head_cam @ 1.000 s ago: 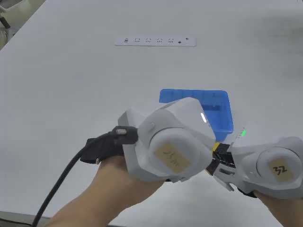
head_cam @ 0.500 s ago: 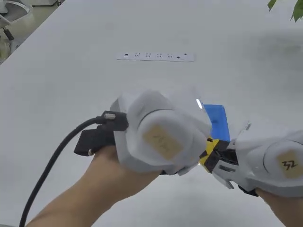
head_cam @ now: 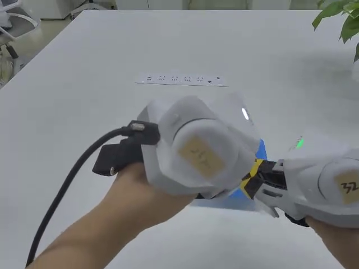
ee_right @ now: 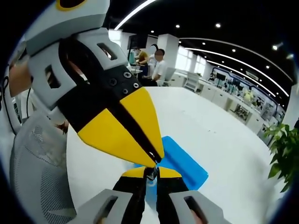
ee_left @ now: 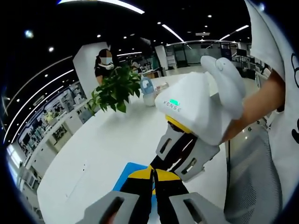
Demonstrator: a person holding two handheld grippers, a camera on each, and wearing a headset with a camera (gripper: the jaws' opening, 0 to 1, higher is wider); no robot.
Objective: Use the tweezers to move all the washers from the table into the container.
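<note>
My left gripper (head_cam: 245, 182) and right gripper (head_cam: 257, 172) meet tip to tip low over the white table (head_cam: 84, 112). The jaws of both are closed. In the left gripper view my own yellow-tipped jaws (ee_left: 153, 175) touch the right gripper's black jaws (ee_left: 163, 154). From the right gripper view, my jaws (ee_right: 151, 173) press together with a tiny grey thing at their tips, too small to identify. The left gripper's yellow jaws (ee_right: 126, 126) come down onto them. The blue container (ee_right: 184, 163) lies just beyond, and my grippers hide most of it (head_cam: 261, 151). I see no washers or tweezers clearly.
A white power strip (head_cam: 180, 80) lies further back on the table. Green plant leaves (head_cam: 336, 17) hang over the far right corner. People (ee_right: 159, 63) and office desks stand in the room behind. A black cable (head_cam: 67, 185) trails from the left gripper toward me.
The head camera has tilted up, so more of the table's far end shows. The grippers stay tip to tip, and they now cover more of the blue container.
</note>
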